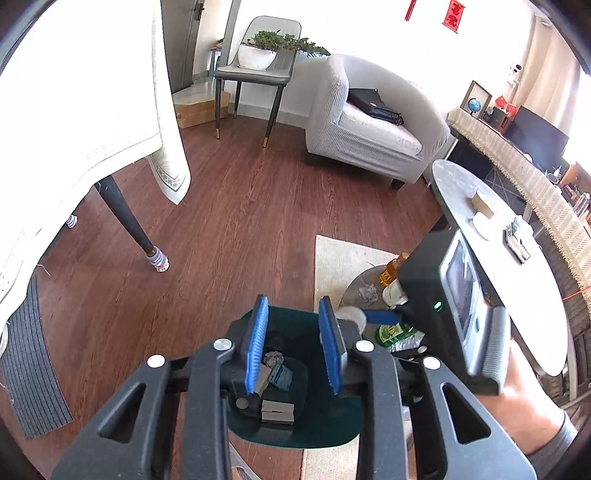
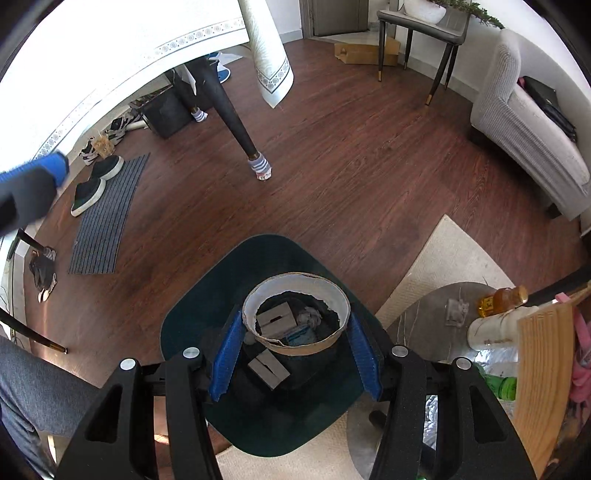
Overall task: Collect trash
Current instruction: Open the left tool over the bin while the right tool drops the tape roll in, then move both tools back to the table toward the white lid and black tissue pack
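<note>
Legible markings: none confirmed.
Red wall hangings (image 1: 453, 16) at one o'clock bear characters too blurred to read; amber bottle (image 2: 499, 300) label at three o'clock likewise illegible.

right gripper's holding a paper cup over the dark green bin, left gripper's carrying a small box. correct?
Not quite. The left gripper carries nothing: the left wrist view shows its blue pads apart with only the bin and its trash below. The rest stands: in the right wrist view the right gripper is shut on the paper cup over the dark green bin.
</note>
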`<act>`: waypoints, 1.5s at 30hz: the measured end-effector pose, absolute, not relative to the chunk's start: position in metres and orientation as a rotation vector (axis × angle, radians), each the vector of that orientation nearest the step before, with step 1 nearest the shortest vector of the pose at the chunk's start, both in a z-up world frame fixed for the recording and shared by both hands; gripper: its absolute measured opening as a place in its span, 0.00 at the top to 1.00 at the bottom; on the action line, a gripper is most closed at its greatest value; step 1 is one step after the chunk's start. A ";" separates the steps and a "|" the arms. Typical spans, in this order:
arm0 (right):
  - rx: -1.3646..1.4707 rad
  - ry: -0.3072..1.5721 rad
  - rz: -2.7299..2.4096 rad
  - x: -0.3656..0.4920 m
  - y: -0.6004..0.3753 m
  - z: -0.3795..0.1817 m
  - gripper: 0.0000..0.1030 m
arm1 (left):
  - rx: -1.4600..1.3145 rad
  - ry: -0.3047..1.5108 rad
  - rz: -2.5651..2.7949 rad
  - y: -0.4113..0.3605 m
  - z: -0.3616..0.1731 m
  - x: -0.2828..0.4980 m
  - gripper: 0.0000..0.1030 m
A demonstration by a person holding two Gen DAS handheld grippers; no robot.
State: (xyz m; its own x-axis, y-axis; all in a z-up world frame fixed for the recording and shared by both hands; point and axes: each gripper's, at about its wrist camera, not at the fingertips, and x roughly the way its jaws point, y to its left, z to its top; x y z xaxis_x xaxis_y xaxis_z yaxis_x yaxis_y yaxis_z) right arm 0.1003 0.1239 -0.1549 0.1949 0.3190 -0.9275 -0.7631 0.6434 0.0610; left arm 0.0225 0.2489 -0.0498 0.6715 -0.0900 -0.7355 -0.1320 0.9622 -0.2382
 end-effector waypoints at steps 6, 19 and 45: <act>-0.516 1.174 0.791 0.095 0.130 -0.179 0.45 | -0.310 0.780 0.014 0.249 -0.025 0.019 0.77; -0.578 1.253 0.764 0.085 0.114 -0.211 0.33 | -0.358 0.696 -0.020 0.239 0.010 0.021 0.77; -0.391 0.889 0.892 0.066 0.063 -0.054 0.50 | -0.323 0.623 0.027 0.216 0.035 0.046 0.72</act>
